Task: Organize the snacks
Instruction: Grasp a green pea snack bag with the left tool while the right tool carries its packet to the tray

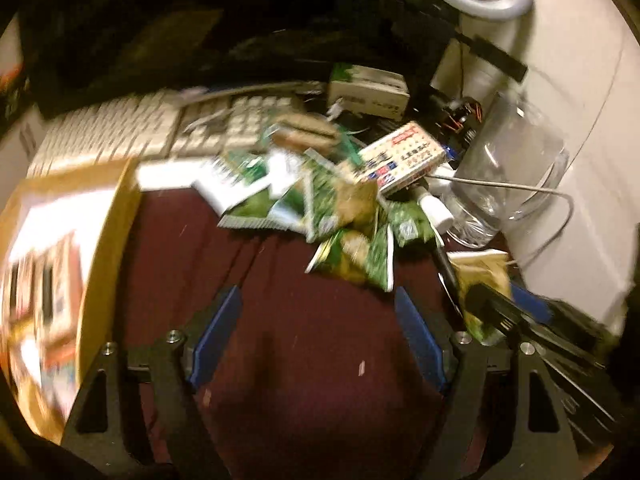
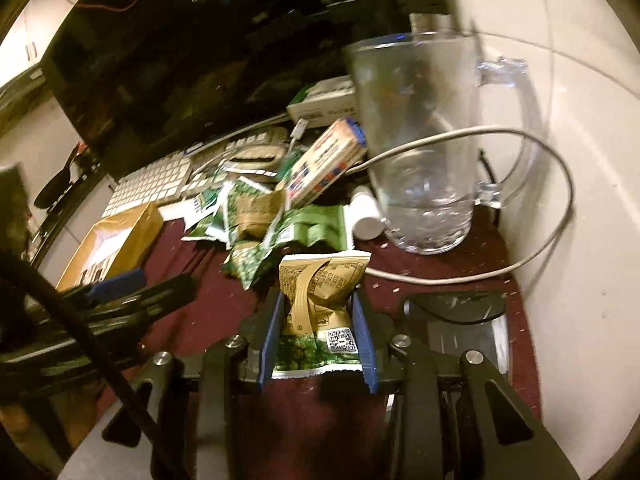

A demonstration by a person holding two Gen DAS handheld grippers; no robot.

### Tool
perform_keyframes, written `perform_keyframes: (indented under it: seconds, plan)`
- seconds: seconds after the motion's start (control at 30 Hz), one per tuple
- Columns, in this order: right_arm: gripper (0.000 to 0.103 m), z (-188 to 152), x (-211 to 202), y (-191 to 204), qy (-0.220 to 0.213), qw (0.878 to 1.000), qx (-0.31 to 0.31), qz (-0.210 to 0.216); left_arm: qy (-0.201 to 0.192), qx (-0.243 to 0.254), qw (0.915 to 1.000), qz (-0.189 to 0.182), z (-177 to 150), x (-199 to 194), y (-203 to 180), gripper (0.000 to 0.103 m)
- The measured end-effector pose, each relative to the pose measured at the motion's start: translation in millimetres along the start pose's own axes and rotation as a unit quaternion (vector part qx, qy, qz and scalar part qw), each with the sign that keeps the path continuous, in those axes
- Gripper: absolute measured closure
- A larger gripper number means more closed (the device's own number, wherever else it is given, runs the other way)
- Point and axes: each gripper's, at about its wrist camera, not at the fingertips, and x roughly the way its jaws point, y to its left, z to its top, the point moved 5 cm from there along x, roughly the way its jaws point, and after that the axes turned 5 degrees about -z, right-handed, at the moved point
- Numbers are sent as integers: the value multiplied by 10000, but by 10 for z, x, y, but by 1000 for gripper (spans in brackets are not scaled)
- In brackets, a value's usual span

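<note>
A pile of green snack packets lies on the maroon cloth, with a red, white and blue carton resting on its far side. My right gripper is shut on a crumpled tan and green snack packet, which is pinched between the blue pads. In the left wrist view that packet shows at the right, just beyond the right gripper's fingers. My left gripper stands open over bare cloth, short of the pile, with nothing between its fingers.
An open cardboard box sits left of the pile. A white keyboard, a glass mug, a white bottle, a looping grey cable and a dark phone-like slab crowd the far and right sides.
</note>
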Motion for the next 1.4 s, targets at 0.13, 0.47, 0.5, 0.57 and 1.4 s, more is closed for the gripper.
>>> perform_keyframes:
  seconds: [0.13,0.47,0.5,0.57,1.4]
  plan:
    - [69,0,14,-65,7,10000,39,-32,354,368,9987,-75,82,437,-170,24]
    - [69,-18,24,-56,-26,10000,-24,-15,326,-129,9991,-234,74,496,66,59]
    - [69,-26,25,-50,-18,10000,-22,-17,290,-109,9990,-335,38,402,90,64]
    - [69,-27,50,-31,10,10000,-49,-12,201,-189,9978,-610,-56,159,70,64]
    - [69,-68,99,2078,143,9623,-1325,2369,-1108,-2001,9706,749,-451,-1733,2062,65]
